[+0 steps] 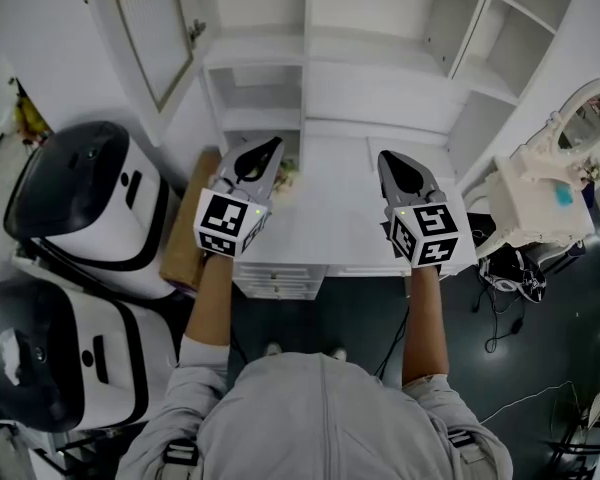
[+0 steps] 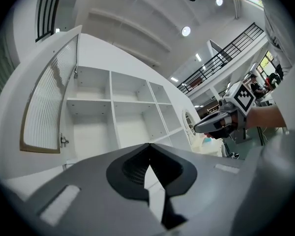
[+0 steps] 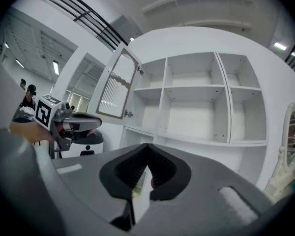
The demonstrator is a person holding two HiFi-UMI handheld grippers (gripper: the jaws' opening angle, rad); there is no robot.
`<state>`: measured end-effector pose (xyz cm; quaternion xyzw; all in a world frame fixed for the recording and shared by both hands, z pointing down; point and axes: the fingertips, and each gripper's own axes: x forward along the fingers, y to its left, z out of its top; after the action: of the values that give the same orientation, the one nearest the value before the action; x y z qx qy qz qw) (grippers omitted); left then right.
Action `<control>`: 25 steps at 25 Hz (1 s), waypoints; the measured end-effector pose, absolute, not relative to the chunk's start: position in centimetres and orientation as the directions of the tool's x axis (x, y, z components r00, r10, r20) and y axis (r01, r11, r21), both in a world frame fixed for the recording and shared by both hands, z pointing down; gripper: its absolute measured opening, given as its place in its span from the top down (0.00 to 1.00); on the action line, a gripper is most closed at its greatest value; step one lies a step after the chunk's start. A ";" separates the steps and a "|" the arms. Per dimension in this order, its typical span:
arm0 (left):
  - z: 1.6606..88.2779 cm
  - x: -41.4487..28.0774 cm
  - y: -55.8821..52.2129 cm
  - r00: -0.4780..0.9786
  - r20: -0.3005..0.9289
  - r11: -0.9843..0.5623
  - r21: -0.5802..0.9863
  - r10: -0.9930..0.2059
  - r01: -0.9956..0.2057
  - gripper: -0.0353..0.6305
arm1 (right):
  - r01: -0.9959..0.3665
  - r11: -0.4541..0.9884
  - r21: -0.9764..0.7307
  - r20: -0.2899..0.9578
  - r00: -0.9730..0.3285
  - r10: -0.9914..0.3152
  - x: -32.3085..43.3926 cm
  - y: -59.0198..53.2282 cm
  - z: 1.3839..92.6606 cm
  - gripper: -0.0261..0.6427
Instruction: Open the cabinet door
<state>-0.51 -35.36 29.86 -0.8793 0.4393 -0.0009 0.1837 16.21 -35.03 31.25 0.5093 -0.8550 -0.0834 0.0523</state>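
The white cabinet (image 1: 380,28) has its left glass-panelled door (image 1: 150,28) swung wide open, and the bare shelves inside show. The same door (image 2: 49,102) with its small latch knob (image 2: 64,141) hangs at the left of the left gripper view, and in the right gripper view the door (image 3: 115,90) is left of centre. My left gripper (image 1: 273,145) and right gripper (image 1: 388,156) hover side by side over the white counter (image 1: 330,218), short of the cabinet and touching nothing. The left gripper's (image 2: 149,144) jaws are shut and empty. So are the right gripper's (image 3: 147,144).
Two white-and-black machines (image 1: 90,193) (image 1: 50,353) stand to the left, with a cardboard box (image 1: 185,228) beside the counter. A white ornate mirror stand (image 1: 555,183) sits at the right, above cables (image 1: 505,278) on the dark floor. Drawers (image 1: 280,278) are below the counter edge.
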 end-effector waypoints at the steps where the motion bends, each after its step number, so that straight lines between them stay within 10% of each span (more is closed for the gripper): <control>1: 30.0 -0.4 -35.3 0.615 -0.155 -0.548 -0.324 -0.773 -0.771 0.92 | -0.862 0.467 0.197 0.006 -0.475 -0.880 16.4 -34.9 31.4 0.96; 25: 29.8 -0.5 -35.5 0.599 -0.158 -0.519 -0.361 -0.785 -0.775 0.92 | -0.814 0.505 0.286 0.035 -0.518 -0.855 15.2 -35.3 31.3 0.96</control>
<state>-0.46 -35.49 29.77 -0.8714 0.4475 -0.0124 0.2006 15.19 -35.26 31.33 0.4835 -0.8631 -0.1174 0.0862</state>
